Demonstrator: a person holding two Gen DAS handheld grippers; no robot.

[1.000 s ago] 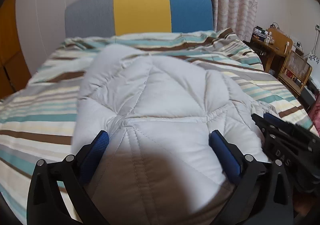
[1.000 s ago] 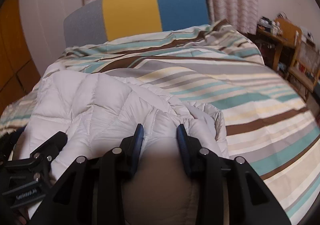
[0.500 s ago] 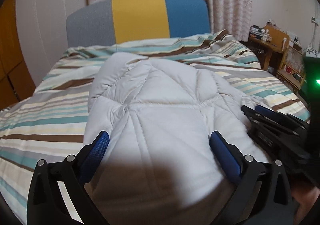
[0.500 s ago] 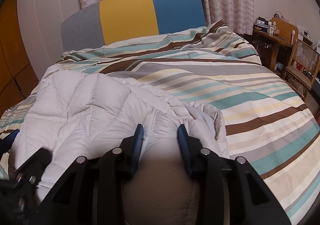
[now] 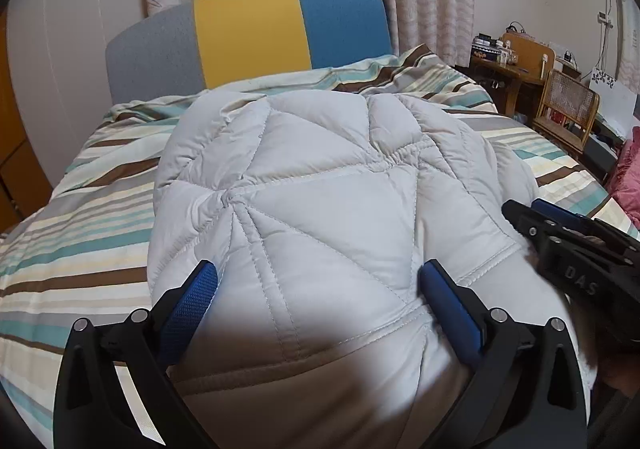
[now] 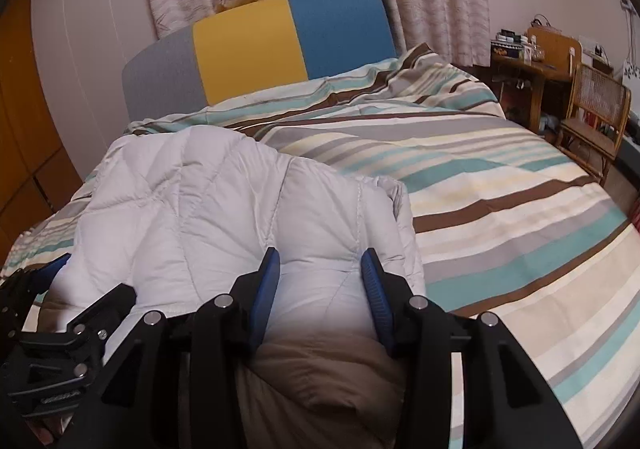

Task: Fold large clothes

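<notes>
A white quilted puffer jacket [image 5: 320, 185] lies bunched on the striped bed; it also shows in the right wrist view [image 6: 208, 209]. My left gripper [image 5: 318, 281] has its blue pads wide apart around a thick fold of the jacket near its tan lining. My right gripper [image 6: 320, 269] has its pads closer together, pressing a bulging fold of the jacket. The right gripper shows at the right edge of the left wrist view [image 5: 568, 245]; the left gripper shows at the lower left of the right wrist view [image 6: 60, 337].
The striped duvet [image 6: 500, 201] covers the bed. A grey, yellow and blue headboard [image 5: 248, 37] stands behind, with curtains above. A wooden desk [image 6: 532, 69] and rattan chair [image 6: 596, 109] stand to the right of the bed.
Both grippers have lifted and pushed the jacket toward the headboard, so it bunches higher. The right gripper's jaws look wider apart than before.
</notes>
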